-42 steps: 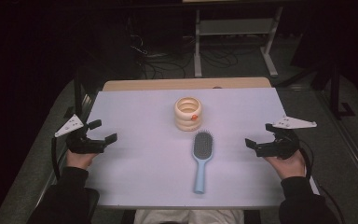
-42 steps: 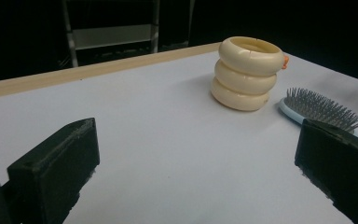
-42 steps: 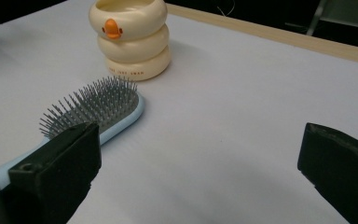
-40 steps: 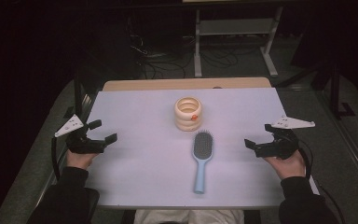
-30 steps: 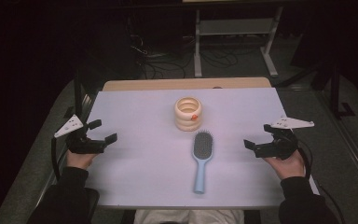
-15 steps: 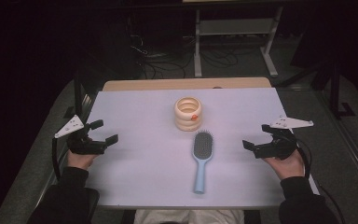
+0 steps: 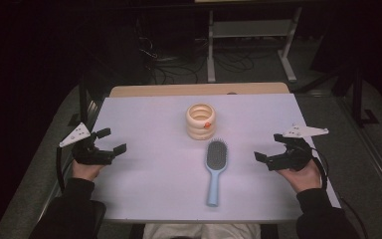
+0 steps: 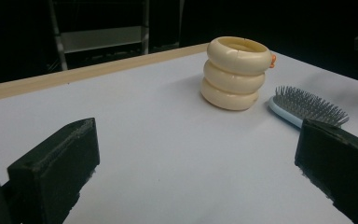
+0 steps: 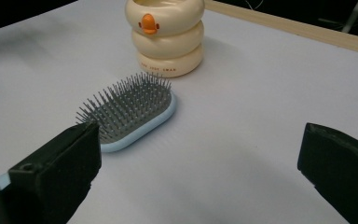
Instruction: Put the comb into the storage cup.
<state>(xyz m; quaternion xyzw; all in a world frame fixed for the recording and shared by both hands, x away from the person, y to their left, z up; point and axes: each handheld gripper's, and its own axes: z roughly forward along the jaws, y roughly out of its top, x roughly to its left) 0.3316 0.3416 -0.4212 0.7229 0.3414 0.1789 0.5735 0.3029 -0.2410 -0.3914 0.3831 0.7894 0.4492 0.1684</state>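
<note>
Both tongs gaping wide, holding nothing. Left gripper parked at the worktop's left edge, off to 1 side of the action. Right gripper at the right edge, jaws aimed inward at the hairbrush, near it but not touching.

Hairbrush lying bristles up near the worktop's middle, pale blue handle pointing at the near edge, head toward the far edge. Just beyond the head, close but apart: a cream holder stacked like 3 rings, open at the top, small orange duck bill on its near side.

Likely step: bringing the right gripper in to pick up the brush, probably for the holder. Best taken across the narrow handle, not the bristled head, where the pins would spoil the bite. Low, level approach from the right, 1 jaw each side of the handle, squeezed only once both clear the surface. Grip close to the head for balance. Care near the holder, easily knocked over.
</note>
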